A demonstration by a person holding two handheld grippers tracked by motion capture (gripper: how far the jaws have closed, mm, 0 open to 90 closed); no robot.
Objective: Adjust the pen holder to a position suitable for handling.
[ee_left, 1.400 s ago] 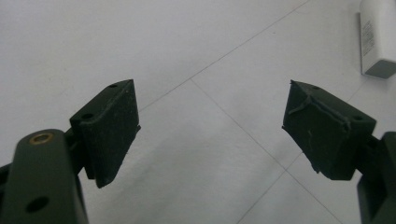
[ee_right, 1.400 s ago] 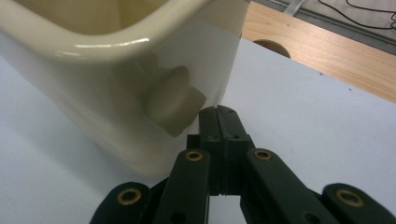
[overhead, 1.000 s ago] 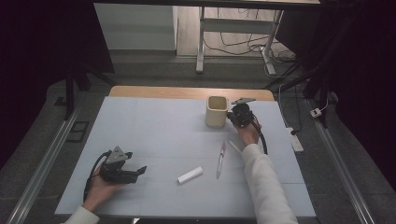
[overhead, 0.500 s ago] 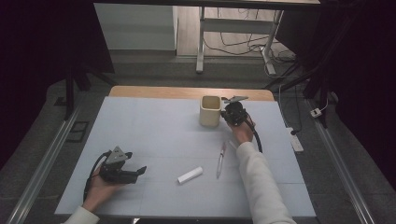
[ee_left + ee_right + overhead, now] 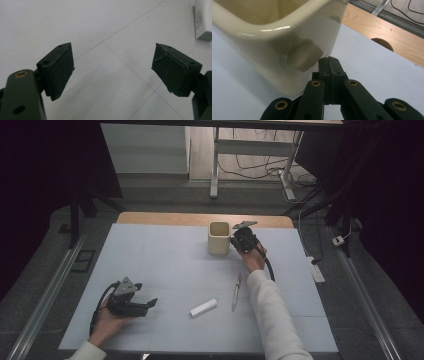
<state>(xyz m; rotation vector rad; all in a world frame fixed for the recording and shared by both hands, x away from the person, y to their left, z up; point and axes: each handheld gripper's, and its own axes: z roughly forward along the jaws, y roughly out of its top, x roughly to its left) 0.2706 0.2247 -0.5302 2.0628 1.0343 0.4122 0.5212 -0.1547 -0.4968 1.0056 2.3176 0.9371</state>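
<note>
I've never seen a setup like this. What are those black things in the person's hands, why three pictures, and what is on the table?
A person holds a two-jaw hand gripper in each hand. The high view looks down on the pale table; each other picture comes from a camera riding on one gripper. The left gripper rests with jaws open and empty. The right gripper has its jaws shut together, their tips against the side of a cream square cup, pushing rather than holding it. Nearer the person lie a pen and a white cylinder.

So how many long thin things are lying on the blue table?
2: a white cylinder-shaped tube lies near the front middle, and a slim pen lies just right of it, beside the white sleeve. Nothing seems hidden.
</note>
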